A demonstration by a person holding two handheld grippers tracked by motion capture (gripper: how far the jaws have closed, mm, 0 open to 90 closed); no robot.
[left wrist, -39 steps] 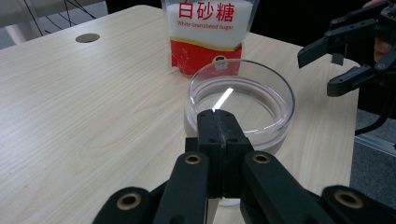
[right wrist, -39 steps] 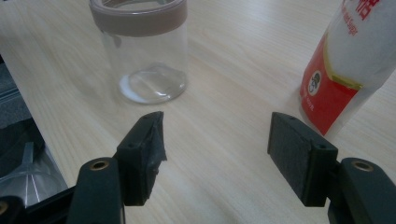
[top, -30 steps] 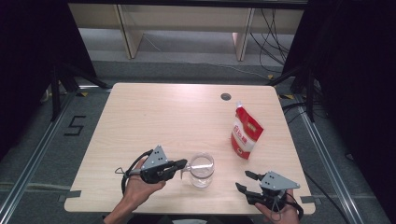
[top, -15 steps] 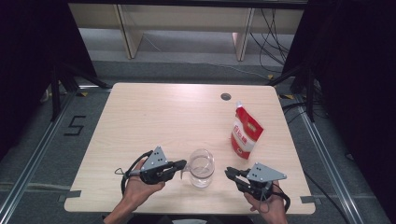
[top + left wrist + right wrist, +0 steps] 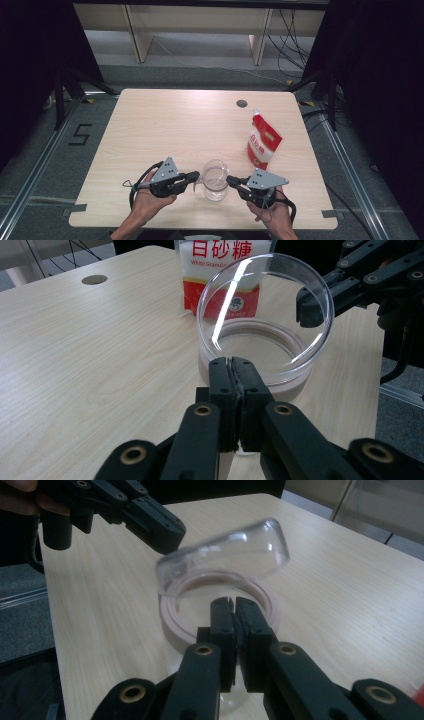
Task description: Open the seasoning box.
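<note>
- Now both my grippers, left (image 5: 196, 175) and right (image 5: 231, 179), pinch the clear jar's (image 5: 215, 180) rim from opposite sides, jaws closed on it.
- Sugar pouch (image 5: 263, 142) stands untouched nearby; pouring seemingly remains.

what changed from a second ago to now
The right gripper moved in from the table's right front corner toward the clear glass, and its jaws have just been closing; they now pinch the rim on its side. The left gripper stayed clamped on the opposite rim, though its jaws have just eased slightly. The glass, the red-and-white sugar bag and the table kept their places.
</note>
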